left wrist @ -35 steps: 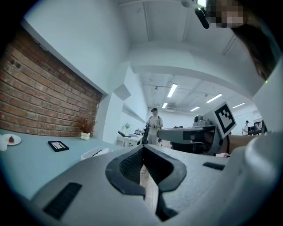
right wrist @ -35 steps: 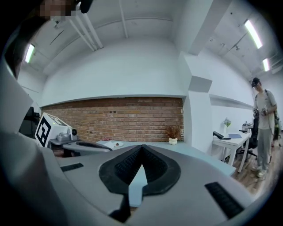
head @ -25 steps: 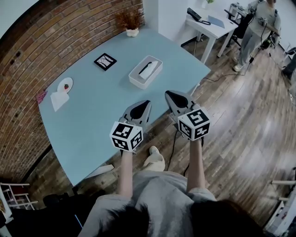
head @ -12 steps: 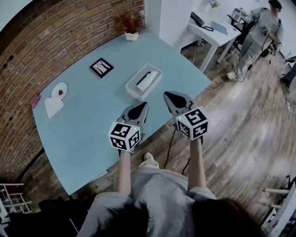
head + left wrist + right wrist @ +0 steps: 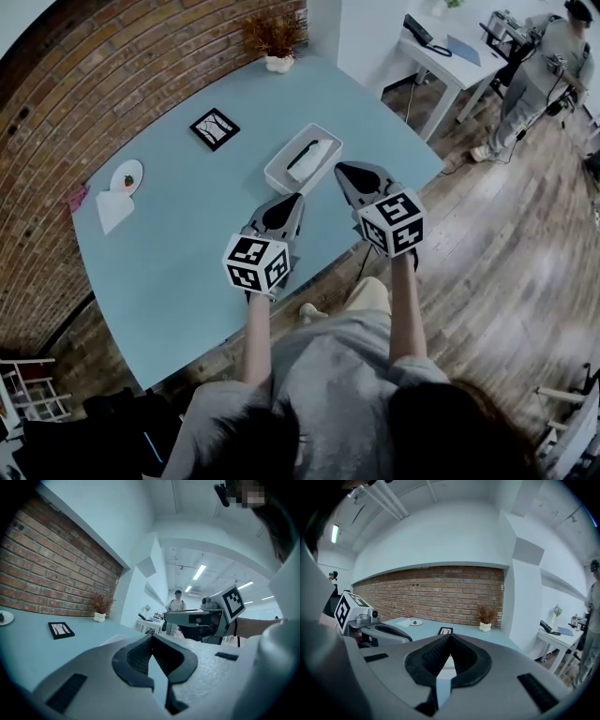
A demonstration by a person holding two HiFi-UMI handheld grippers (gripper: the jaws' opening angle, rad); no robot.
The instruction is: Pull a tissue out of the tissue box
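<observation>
A white tissue box (image 5: 302, 160) lies on the light blue table (image 5: 178, 253), with a white tissue (image 5: 316, 152) poking from its top slot. In the head view both grippers are held side by side over the table's near edge, pointing at the box. My left gripper (image 5: 293, 199) is shut and empty, its tips just short of the box's near side. My right gripper (image 5: 341, 169) is shut and empty too, its tips beside the box's right end. The left gripper view shows my left gripper (image 5: 151, 638) with jaws meeting. In the right gripper view my right gripper (image 5: 450, 637) looks the same.
A black framed picture (image 5: 214, 128), a potted dry plant (image 5: 277, 42), a small plate (image 5: 128, 175) and a white napkin (image 5: 114, 208) sit farther back on the table. A brick wall (image 5: 84, 84) runs behind. A white desk (image 5: 450, 52) and a standing person (image 5: 548, 70) are at the far right.
Both grippers have moved forward over the table toward the tissue box, which now lies right at their tips. Both stayed shut.
</observation>
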